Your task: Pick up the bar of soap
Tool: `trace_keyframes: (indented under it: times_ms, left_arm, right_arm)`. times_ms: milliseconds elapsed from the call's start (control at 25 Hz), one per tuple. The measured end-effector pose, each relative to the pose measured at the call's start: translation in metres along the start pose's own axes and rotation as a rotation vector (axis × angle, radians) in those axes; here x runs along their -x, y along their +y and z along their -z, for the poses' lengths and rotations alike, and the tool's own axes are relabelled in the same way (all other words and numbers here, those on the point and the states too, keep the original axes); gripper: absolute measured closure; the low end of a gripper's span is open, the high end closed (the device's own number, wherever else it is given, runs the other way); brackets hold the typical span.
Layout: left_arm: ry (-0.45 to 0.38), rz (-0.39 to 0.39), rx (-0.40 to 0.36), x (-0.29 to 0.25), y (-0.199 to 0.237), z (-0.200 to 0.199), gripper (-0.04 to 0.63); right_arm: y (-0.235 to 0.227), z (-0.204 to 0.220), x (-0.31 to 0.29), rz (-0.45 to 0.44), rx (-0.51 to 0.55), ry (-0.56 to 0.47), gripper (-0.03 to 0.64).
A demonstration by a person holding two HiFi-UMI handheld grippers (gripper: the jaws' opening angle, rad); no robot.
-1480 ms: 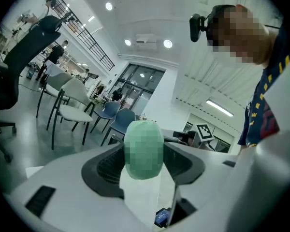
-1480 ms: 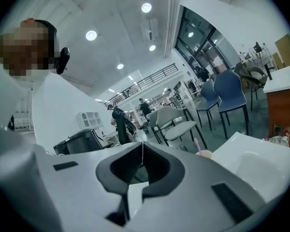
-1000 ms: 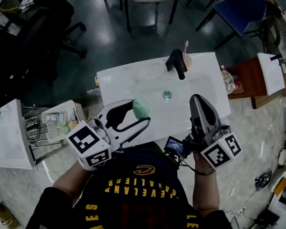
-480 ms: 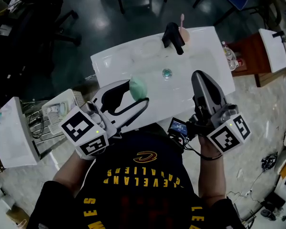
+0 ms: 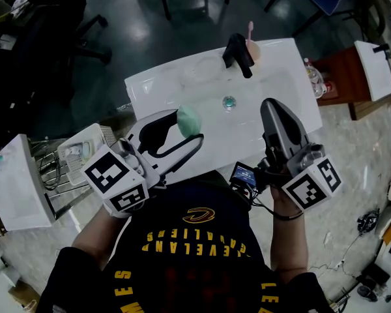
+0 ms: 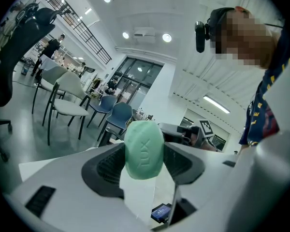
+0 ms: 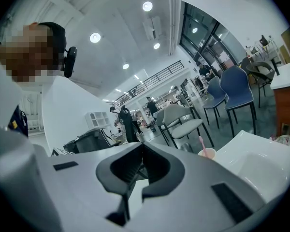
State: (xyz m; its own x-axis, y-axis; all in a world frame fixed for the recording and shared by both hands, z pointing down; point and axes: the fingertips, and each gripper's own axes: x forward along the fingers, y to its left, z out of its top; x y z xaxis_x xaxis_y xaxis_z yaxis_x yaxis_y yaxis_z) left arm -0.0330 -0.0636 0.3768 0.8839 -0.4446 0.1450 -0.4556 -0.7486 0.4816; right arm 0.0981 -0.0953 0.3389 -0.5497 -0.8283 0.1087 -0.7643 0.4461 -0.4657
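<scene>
Nothing much has changed: the left gripper (image 5: 190, 129) still squeezes the green bar of soap (image 5: 189, 120) over the white sink (image 5: 158, 89), so it looks picked up, and the right gripper (image 5: 272, 107) stays shut.

Surfaces and finishes before you
Your left claw (image 6: 145, 161): smooth matt grey plastic, black ribbed pads (image 6: 108, 164); bar of soap (image 6: 144, 146): waxy matt green, embossed lettering; sink (image 5: 163, 93): glossy white, ceramic-looking; faucet (image 5: 238, 51): matt black; floor (image 5: 137, 38): dark, polished, reflective.
</scene>
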Motion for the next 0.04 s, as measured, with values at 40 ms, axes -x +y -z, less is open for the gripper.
trace_keyframes:
  times_ms: [40]
  left_arm:
    - [0.000, 0.001, -0.001, -0.0010, 0.0005, -0.0010, 0.333]
  right_arm:
    - [-0.0005, -0.0008, -0.0004, 0.000, 0.000, 0.001, 0.600]
